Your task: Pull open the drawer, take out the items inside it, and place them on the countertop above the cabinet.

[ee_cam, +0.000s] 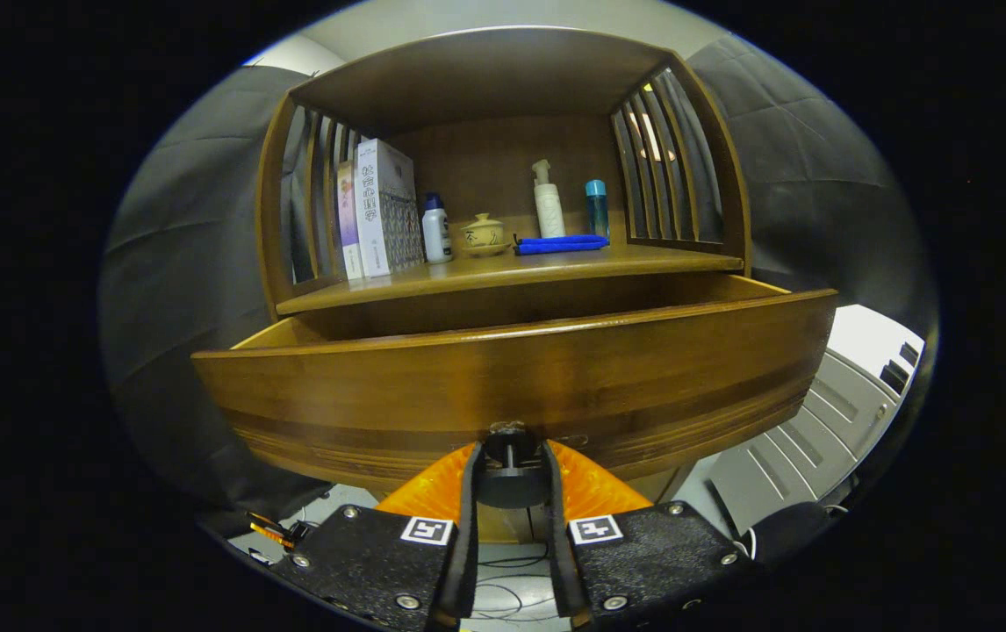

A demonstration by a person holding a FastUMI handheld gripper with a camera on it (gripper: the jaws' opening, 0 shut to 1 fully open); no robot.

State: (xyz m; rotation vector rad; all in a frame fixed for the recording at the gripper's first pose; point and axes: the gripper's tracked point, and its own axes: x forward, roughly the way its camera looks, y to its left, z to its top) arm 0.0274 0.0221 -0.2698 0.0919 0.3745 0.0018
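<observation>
A hand-held gripper (510, 478) clamps the small dark knob (508, 470) at the centre of a wooden drawer (512, 386), its two fingers drawn in close with one pressing on each side of the knob's round head. The drawer stands pulled well out from the cabinet (503, 88), its curved front panel running crosswise just beyond the fingertips, and a strip of its dark interior shows between that panel and the countertop (503, 268) behind it. Whatever lies inside is hidden by the front panel. The coming move turns on that relation: the drawer's opening lies above and beyond the knob, so the tongs would need to let go, rise over the panel's top edge and reach down into the cavity. On the countertop, behind the drawer, stand two books (380, 215), a small white bottle (435, 230), a lidded ceramic pot (483, 235), a pump bottle (548, 202), a blue bottle (596, 206) and a folded blue cloth (561, 244).
</observation>
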